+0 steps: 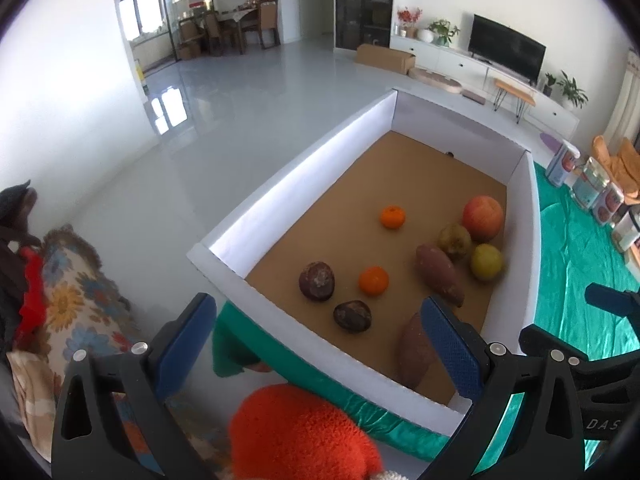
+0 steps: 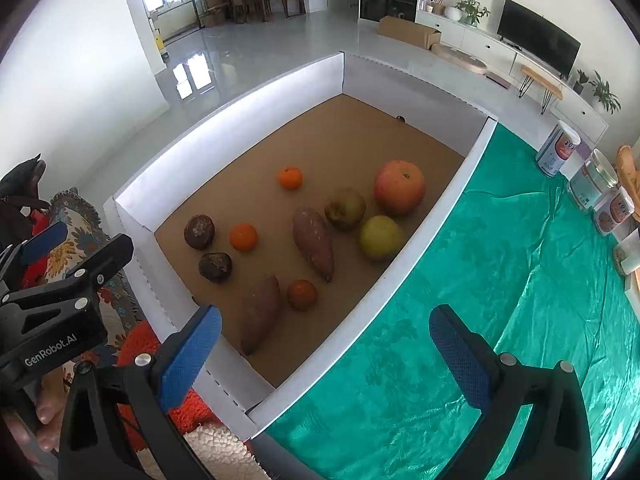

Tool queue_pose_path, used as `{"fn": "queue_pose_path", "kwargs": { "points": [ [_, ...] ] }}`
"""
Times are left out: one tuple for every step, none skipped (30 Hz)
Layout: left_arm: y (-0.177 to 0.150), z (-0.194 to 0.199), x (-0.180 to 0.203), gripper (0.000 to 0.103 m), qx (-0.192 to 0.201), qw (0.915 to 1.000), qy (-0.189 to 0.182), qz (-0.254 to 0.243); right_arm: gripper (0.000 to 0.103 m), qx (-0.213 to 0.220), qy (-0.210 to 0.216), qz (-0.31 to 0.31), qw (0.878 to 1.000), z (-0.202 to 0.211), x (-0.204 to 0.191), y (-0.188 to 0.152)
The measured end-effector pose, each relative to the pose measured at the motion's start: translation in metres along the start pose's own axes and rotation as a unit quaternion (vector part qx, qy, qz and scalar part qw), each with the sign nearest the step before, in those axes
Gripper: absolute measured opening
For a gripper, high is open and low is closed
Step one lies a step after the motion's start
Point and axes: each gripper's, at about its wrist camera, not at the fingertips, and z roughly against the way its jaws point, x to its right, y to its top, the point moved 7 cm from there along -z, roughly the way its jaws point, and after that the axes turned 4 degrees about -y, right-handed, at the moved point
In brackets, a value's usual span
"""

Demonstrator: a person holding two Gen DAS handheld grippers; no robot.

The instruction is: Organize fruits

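Left gripper (image 1: 316, 344): hovering released, empty, at the box's near corner
Right gripper (image 2: 326, 350): hovering released, empty, over the box's (image 2: 436, 220) near wall
Fruits: lying inside the box

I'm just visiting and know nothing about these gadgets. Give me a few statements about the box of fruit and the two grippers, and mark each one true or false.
1. Both the left gripper and the right gripper are open and hold nothing. True.
2. The fruit lies in a white-walled box with a brown floor. True.
3. The box stands on a bare wooden table. False: it rests on a green cloth.
4. Two sweet potatoes are in the box, a far one and a near one. True.
5. The big reddish apple sits alone in the box's middle. False: it is near the right wall, beside two greenish fruits.
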Motion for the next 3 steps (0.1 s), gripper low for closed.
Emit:
{"fn": "queue_pose_path", "kwargs": {
  "points": [
    [0.0001,0.0004,0.0004,0.102,0.001,1.0000,-0.007,0.002,0.103,0.000,0.002,0.001,1.000,-0.0007,-0.0007,0.0002],
    [0.0002,0.0011,0.0005,0.102,0.003,1.0000,-0.008,0.003,0.103,0.000,0.002,0.001,1.000,-0.0013,-0.0016,0.0003],
    [0.0007,0.0018,0.0004,0.102,0.006,1.0000,-0.002,0.001,0.103,0.000,0.002,0.002,1.000,-0.0019,-0.0022,0.0006]
  ]
}}
